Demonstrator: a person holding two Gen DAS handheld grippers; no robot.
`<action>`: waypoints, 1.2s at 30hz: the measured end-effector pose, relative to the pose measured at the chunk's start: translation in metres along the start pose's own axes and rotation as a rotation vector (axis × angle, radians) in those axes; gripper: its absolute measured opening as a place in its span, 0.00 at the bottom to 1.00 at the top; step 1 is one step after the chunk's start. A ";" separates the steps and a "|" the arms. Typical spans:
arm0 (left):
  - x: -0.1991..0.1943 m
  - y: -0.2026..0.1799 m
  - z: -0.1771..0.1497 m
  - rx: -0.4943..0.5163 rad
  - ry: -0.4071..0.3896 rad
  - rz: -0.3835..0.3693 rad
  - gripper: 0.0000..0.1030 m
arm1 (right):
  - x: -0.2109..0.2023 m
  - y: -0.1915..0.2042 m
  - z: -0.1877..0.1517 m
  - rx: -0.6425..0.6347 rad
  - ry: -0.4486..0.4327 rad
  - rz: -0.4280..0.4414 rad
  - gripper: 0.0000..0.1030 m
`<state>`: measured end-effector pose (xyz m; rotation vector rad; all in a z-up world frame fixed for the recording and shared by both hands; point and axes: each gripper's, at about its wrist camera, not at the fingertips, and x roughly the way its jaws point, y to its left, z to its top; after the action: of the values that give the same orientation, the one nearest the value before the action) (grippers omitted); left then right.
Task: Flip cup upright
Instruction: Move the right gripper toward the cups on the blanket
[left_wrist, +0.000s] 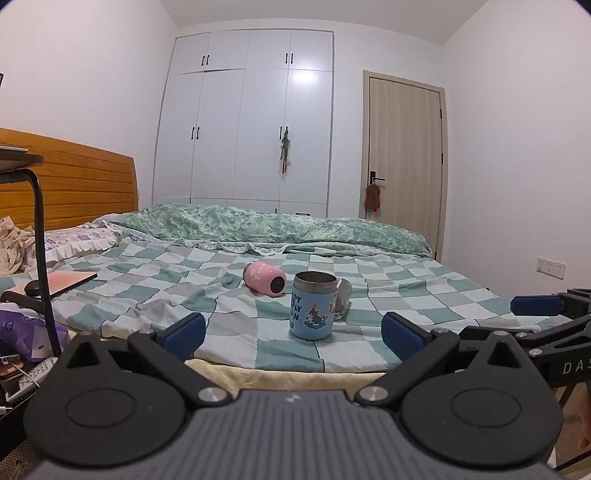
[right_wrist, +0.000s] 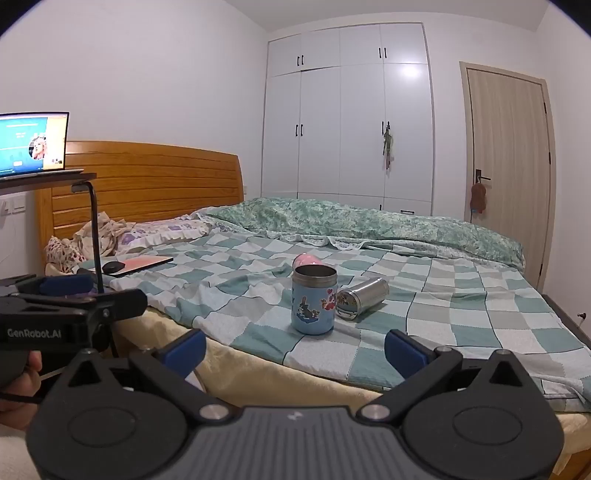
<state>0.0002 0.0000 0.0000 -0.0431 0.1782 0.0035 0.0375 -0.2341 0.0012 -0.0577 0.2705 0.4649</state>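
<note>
- Left wrist view: the blue cup (left_wrist: 314, 305) stands upright on the checked blanket (left_wrist: 155, 280) near the bed's front edge, mouth up. Judgement: it already satisfies the task.
- Pink cup (left_wrist: 264, 283) lies on its side just behind and left of the blue cup, base toward the camera; likely a remaining target. Soft bedding probably keeps it from rolling.
- Steel cup (left_wrist: 343, 297) is mostly hidden behind the blue cup, apparently on its side.
- Left gripper (left_wrist: 293, 334) is held low and level off the bed edge, aimed at the blue cup, jaws spread wide, nothing between them. Well short of any cup.
- Right gripper (left_wrist: 537, 305) shows at the frame's right edge, alongside.
- Right wrist view: blue cup (right_wrist: 314, 300) upright, stickers facing out; steel cup (right_wrist: 362, 297) lies on its side just beside it on the right, apart; only the pink cup's (right_wrist: 307, 260) top shows behind.
- Right gripper (right_wrist: 294, 350) is level, off the mattress edge, jaws released and empty.
- Left gripper (right_wrist: 66, 286) sits at the left edge, a hand (right_wrist: 22, 387) beneath it.
</note>
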 end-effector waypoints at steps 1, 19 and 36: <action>0.000 0.000 0.000 -0.001 -0.005 0.000 1.00 | 0.000 0.000 0.000 -0.009 -0.001 -0.003 1.00; 0.000 0.000 0.000 -0.004 0.002 -0.004 1.00 | 0.000 0.000 0.000 -0.004 0.000 -0.001 1.00; 0.052 0.034 0.020 -0.129 0.020 0.108 1.00 | 0.063 -0.023 0.022 -0.027 0.023 -0.012 1.00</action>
<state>0.0545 0.0343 0.0088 -0.1618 0.1996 0.1225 0.1071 -0.2250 0.0050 -0.0906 0.2859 0.4563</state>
